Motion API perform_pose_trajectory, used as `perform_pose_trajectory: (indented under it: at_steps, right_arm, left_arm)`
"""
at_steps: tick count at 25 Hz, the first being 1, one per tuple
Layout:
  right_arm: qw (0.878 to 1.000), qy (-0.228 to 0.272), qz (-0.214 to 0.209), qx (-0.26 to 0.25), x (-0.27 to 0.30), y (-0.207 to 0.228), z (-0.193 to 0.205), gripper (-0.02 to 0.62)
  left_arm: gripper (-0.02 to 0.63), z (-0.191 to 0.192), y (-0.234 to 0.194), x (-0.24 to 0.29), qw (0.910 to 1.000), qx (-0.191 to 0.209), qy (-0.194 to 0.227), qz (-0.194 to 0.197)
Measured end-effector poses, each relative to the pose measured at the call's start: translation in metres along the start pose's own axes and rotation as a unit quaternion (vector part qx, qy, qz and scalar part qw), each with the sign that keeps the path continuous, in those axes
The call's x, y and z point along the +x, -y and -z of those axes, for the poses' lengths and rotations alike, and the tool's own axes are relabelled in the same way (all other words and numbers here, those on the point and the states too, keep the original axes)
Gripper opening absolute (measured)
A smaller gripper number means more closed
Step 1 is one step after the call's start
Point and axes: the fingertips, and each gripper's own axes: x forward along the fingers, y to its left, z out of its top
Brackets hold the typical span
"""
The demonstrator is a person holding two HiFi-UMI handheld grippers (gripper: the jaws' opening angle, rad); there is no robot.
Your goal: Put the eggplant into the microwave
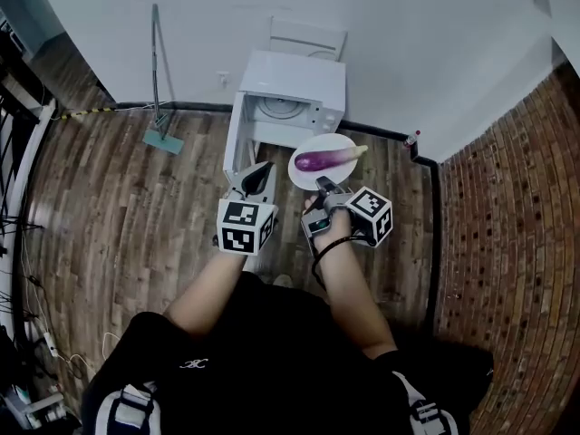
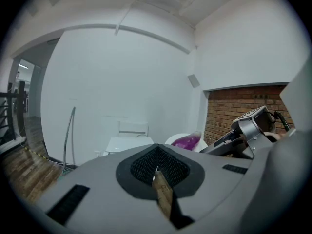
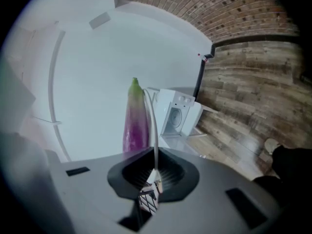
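- The person's dark top fills the bottom of the head view, and both bare forearms reach forward from it.
- The left gripper has its jaws together with nothing between them. Its own view shows the two tips meeting.
- The right gripper is clamped on the near rim of a white plate. In its own view the thin rim runs straight into the closed jaws.
- The eggplant lies on the plate, purple, with its pale green stem end pointing right. It is not touched by either gripper.
- The plate is held in the air just in front of the white microwave, towards its right side.
- The microwave's door stands open on the left.
- A mop leans on the white wall to the left, over the wood floor.
- A brick wall runs along the right.
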Motion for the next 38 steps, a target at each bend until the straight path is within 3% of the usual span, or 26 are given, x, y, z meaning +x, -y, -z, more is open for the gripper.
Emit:
perform_pose_trajectory:
  at_steps: [7, 16, 21, 27, 38]
  right_arm:
    - [1.0, -0.03, 0.001, -0.003, 0.037, 0.001, -0.011, 0.026]
    - [0.998, -0.052, 0.02, -0.021, 0.107, 0.002, -0.022, 0.026]
    - [0.997, -0.064, 0.019, -0.037, 0.158, -0.007, -0.035, 0.026]
    - [0.995, -0.086, 0.011, -0.043, 0.215, -0.012, -0.046, 0.026]
    - [0.985, -0.15, 0.043, -0.073, 0.292, 0.022, -0.031, 0.026]
  left_arm:
    - [-0.008, -0.002, -0.021, 0.028, 0.998, -0.056, 0.025, -0.02]
    - [-0.008, 0.026, -0.072, 0.084, 0.9965, -0.072, -0.013, -0.042]
    - [-0.008, 0.033, -0.11, 0.128, 0.994, -0.089, -0.014, -0.061]
    - [-0.008, 0.029, -0.142, 0.167, 0.9927, -0.091, -0.013, -0.078]
    - [-0.009, 0.045, -0.184, 0.211, 0.9921, -0.078, -0.035, -0.091]
